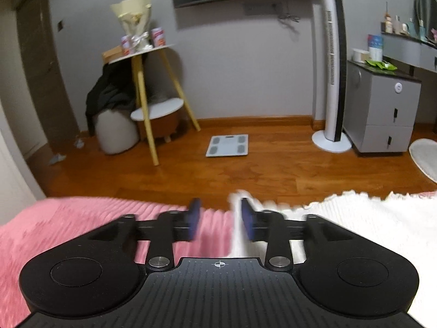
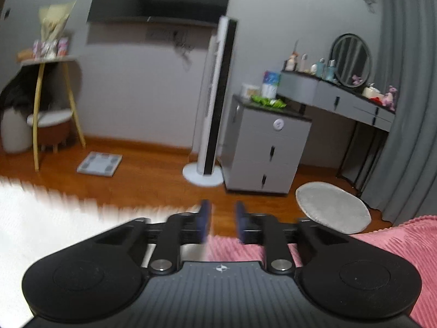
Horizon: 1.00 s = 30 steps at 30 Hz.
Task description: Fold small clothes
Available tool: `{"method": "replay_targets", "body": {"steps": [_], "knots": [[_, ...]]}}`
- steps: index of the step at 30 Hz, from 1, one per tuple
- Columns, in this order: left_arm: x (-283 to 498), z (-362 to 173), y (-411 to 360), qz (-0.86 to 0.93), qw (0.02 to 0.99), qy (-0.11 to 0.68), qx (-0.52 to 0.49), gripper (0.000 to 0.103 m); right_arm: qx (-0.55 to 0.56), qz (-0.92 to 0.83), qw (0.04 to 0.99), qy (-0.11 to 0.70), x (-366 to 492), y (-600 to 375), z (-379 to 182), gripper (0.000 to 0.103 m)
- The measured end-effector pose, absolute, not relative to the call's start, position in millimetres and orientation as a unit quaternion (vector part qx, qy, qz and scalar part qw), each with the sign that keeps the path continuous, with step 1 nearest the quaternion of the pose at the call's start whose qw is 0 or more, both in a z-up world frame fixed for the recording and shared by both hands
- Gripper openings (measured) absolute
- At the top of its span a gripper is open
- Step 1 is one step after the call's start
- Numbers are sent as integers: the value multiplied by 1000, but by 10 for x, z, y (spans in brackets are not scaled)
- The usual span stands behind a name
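Right tool (image 2: 221,222): round mirror (image 2: 351,60) beyond.

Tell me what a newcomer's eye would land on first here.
The left gripper and right gripper fill the foreground, jaws apart and holding nothing. Below them a white garment lies on a pink blanket; its edge reaches between the left jaws. Beyond, on the wooden floor, a white tower fan stands by a grey cabinet.

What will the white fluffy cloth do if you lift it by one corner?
The white cloth would probably flop and hang down, since it lies soft with a wavy edge on the pink blanket. It looks light. Its knitted surface likely grips well, not slippery.
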<state>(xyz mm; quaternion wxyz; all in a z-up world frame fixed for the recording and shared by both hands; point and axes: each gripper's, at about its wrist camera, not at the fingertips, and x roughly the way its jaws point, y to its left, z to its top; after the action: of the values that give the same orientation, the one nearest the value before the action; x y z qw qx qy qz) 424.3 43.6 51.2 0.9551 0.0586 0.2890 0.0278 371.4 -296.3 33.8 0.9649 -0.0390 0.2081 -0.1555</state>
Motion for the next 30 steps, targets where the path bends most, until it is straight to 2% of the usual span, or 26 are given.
{"method": "replay_targets", "body": {"steps": [1, 2, 4, 5, 14, 30], "knots": [[4172, 521, 502, 23, 955, 292, 49, 46, -29, -155, 968, 197, 3631, -2987, 374, 53], [4077, 525, 560, 17, 953, 299, 40, 47, -17, -153, 970, 190, 3533, -3007, 407, 53], [3853, 510, 709, 5, 951, 310, 9, 60, 14, -146, 971, 189, 3271, -3028, 449, 53], [3749, 485, 775, -2, 948, 319, -1, 61, 28, -139, 971, 192, 3103, -3018, 446, 53], [3135, 388, 837, -15, 925, 379, -15, 67, 47, -129, 962, 236, 1786, -2698, 44, 53], [2414, 455, 1131, -42, 906, 414, -78, 77, 100, -101, 945, 296, 1399, -2401, 566, 53]]}}
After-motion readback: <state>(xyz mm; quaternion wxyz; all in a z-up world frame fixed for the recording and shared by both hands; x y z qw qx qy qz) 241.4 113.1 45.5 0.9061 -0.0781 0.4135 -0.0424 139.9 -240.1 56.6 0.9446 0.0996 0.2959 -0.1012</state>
